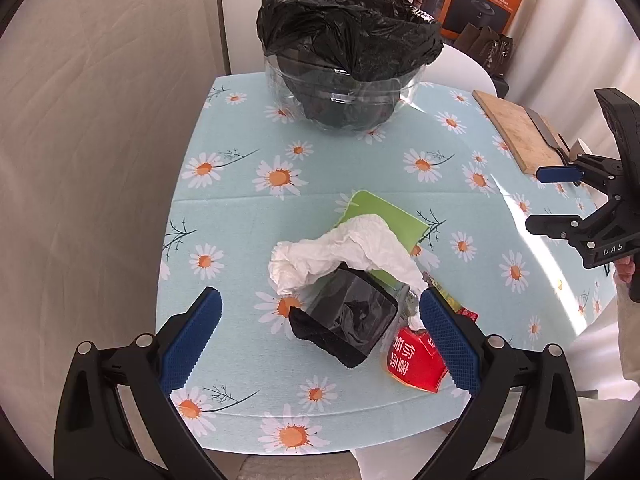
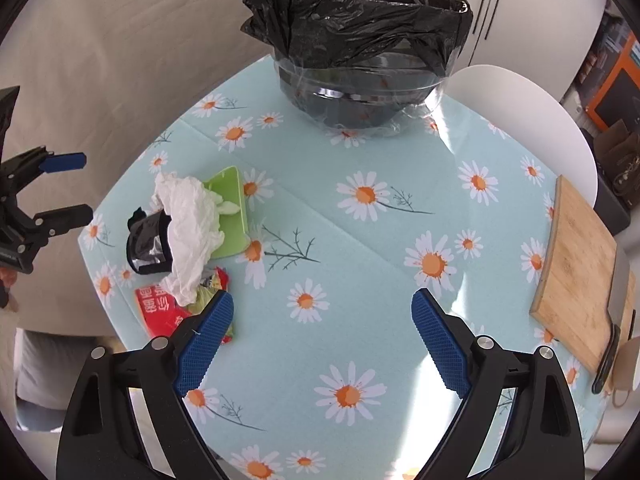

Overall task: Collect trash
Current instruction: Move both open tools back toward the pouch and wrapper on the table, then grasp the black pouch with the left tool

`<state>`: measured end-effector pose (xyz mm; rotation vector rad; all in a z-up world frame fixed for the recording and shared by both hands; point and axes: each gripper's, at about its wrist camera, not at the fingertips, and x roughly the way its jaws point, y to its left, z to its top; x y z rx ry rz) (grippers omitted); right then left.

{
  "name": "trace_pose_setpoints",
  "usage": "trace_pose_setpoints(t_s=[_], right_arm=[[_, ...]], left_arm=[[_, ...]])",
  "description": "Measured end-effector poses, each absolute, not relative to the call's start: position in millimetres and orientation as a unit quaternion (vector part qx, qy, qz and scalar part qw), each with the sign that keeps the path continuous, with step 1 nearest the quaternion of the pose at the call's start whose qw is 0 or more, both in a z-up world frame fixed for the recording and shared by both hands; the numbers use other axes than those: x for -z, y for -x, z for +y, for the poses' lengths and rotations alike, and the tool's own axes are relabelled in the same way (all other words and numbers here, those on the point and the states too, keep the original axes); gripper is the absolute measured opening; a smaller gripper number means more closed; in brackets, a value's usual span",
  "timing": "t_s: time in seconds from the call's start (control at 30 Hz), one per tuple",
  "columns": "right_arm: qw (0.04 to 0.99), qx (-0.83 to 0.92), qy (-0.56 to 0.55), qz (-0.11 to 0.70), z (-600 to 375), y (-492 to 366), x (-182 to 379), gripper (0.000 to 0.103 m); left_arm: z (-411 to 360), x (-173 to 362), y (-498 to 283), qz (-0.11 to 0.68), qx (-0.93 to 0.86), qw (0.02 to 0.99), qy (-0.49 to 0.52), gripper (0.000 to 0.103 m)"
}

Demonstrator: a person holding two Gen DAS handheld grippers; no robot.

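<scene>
A daisy-print cloth covers the worktop point(image 2: 360, 248) beside pale curtains, where one bag-lined bin point(image 1: 344, 60) stands at the far edge. Near the front lie one tissue point(image 1: 344, 248), one black wrapper point(image 1: 348, 324) and one red packet point(image 1: 414, 364); both the left tool point(image 1: 320, 344) and right tool point(image 2: 322, 340) hover open, empty.

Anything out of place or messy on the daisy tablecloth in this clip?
Yes: a litter heap near the table edge. A crumpled white tissue drapes over a black plastic cup tipped on its side and a green plastic card, with a torn red snack wrapper beside them. The black-bagged glass bowl stands upright.
</scene>
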<state>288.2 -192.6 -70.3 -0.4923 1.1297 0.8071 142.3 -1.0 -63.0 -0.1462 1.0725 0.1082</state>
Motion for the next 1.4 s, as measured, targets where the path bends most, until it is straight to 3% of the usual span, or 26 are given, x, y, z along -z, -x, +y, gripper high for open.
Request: trace_pose_setpoints(t_s=[0.5,0.8,1.1,1.4], right_arm=[[0.678,-0.395,0.262,0.563,-167.3,-222.3,147.7,0.087],[0.673,-0.395,0.193,0.595,-150.4,-210.5,174.1,0.091],[0.675,-0.403,0.170,0.594,-151.2,-199.7,170.6,0.094],[0.677,-0.418,0.158,0.585,-160.0,-199.4,156.6,0.094]], left_arm=[[-0.8,129.7,-147.5,0.557,0.049,0.827,0.063,0.097],[-4.5,163.8,-172.1,0.578,0.080,0.810,0.050,0.097],[-27.3,182.1,-170.9,0.555,0.078,0.826,-0.058,0.099],[-28.6,183.8,-174.7,0.556,0.054,0.828,-0.034,0.099]])
